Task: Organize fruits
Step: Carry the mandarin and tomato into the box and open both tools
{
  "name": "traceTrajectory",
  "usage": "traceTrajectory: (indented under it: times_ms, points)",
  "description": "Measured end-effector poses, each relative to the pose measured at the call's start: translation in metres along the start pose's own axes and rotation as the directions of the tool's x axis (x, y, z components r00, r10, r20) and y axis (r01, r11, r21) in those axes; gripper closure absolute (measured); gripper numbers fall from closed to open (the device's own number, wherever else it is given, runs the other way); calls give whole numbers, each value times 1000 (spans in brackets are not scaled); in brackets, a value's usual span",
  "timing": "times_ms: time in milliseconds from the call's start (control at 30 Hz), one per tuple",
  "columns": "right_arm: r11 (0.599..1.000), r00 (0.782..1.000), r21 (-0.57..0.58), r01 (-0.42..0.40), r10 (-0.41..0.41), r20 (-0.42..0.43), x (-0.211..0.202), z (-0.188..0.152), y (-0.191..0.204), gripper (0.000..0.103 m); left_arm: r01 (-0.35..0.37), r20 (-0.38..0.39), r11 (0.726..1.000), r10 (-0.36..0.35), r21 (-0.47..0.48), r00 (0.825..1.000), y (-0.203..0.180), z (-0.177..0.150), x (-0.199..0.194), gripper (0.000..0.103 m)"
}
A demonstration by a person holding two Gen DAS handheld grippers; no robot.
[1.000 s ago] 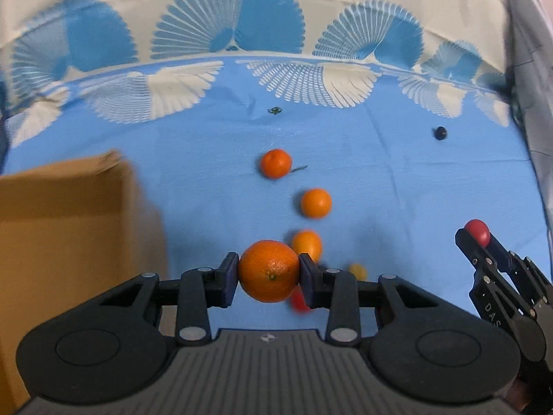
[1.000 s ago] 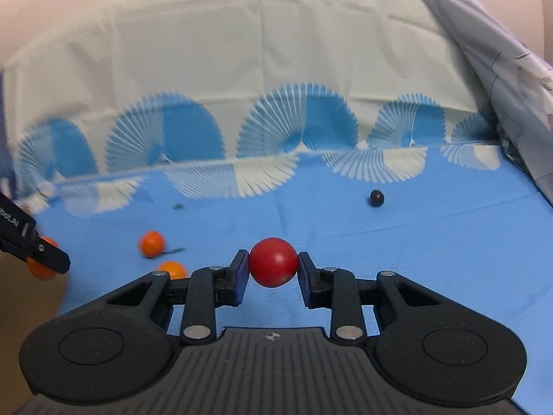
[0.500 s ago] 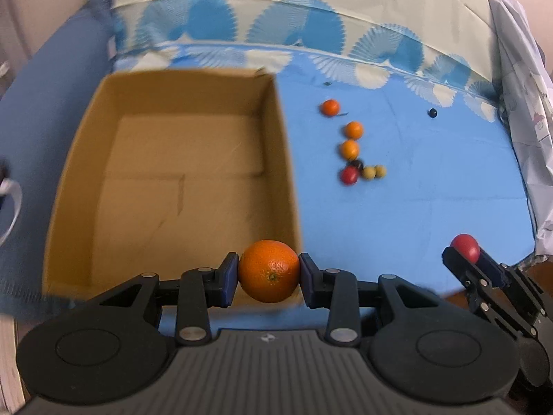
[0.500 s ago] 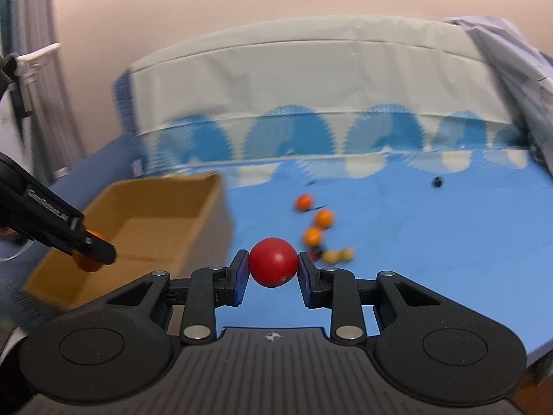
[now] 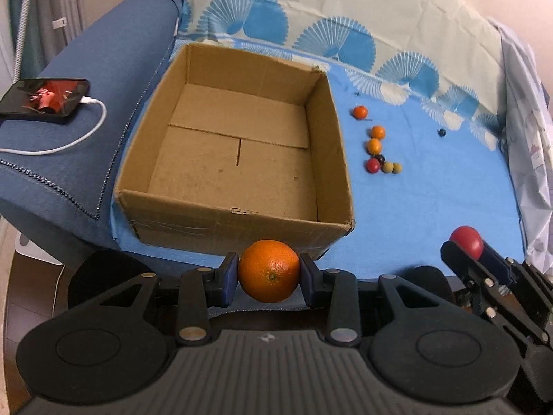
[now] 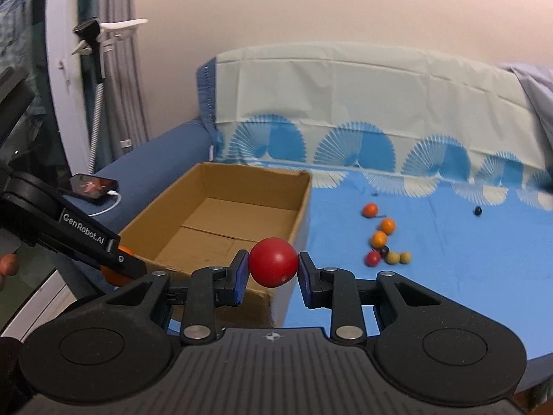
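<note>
My left gripper is shut on a large orange, held just in front of the near wall of an open, empty cardboard box. My right gripper is shut on a red round fruit, held near the box's front right corner; it also shows in the left wrist view. Several small fruits lie on the blue cloth right of the box: small oranges, a red one, tan ones and a dark one.
A blue sofa arm left of the box carries a phone with a white cable. A lone dark berry lies far right. A grey cloth lines the right edge. A lamp stand stands at left.
Both grippers pulled back and up from the fruit pile and swung left, each keeping its fruit. The box has come fully into view and the fruits on the cloth look farther away.
</note>
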State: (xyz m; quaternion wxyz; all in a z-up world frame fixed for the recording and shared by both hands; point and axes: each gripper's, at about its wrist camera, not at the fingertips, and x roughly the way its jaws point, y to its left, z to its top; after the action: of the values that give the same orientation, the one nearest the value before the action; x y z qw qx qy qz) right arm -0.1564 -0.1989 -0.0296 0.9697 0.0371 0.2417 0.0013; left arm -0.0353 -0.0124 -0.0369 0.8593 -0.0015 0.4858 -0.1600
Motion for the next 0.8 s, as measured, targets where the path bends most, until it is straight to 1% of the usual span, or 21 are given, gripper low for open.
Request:
traceTrajectory:
  times_ms: [133,300,567,800]
  points:
    - [1000,1000,-19,-6,6,7,-2,2,8,71,6,31,1000,-6,-10,999,5,-2,-12,62]
    - [999,1000,-31,-10,10,1,1,4,12,71,10,40,999,-9,-31,999,14,0,-14,62]
    - [998,1000,-54,-15,13,-26,13,5,13,71,1,39,999,1,-51,999,24,12,-6,62]
    - [996,998,-80,-36,32,-48,34,13,16,71,-19,49,997,23,-72,999,34,29,4,62]
